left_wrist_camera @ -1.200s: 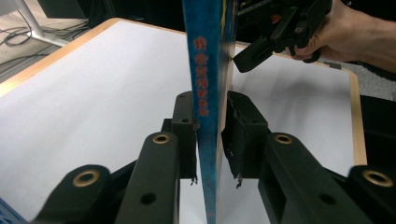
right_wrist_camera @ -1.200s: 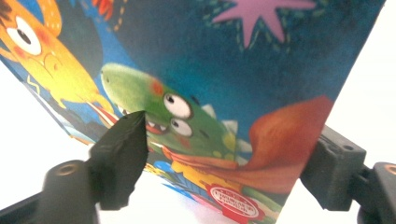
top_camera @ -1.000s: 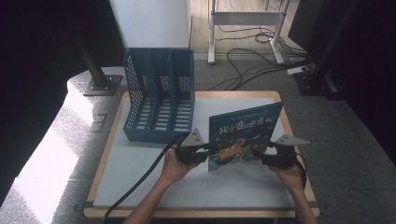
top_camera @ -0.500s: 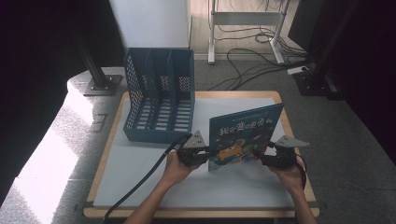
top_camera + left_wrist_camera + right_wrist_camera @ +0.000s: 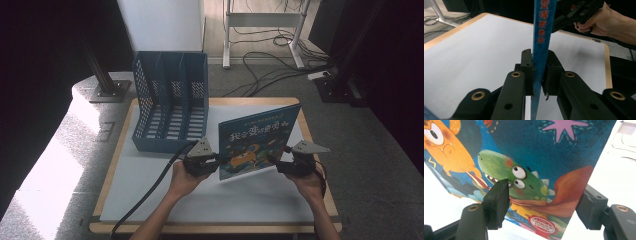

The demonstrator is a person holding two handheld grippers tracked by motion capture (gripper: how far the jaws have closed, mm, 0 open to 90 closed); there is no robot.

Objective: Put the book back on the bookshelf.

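1. Dark surroundings, cables on a grey floor and a wood-edged white table make up the setting.
2. At the centre of the work, a blue picture book is held upright above the table's right half, its cover turned toward the person and its top edge tilted.
3. The book's spine edge is clamped by the left gripper; in the left gripper view the jaws are seen pressed against both sides of the thin blue spine.
4. The right gripper is placed at the book's opposite lower corner. In the right gripper view its jaws are spread wide, with the cover between and beyond them, and no contact is seen, so it is judged to be released rather than gripping.
5. A blue file rack stands just beyond and to the left of the book, all its slots empty as far as can be seen.
6. Judged from this, the lifting and standing of the book are done; what is probably left is carrying it to the rack, lining its edge up with a slot, lowering it in and letting go.
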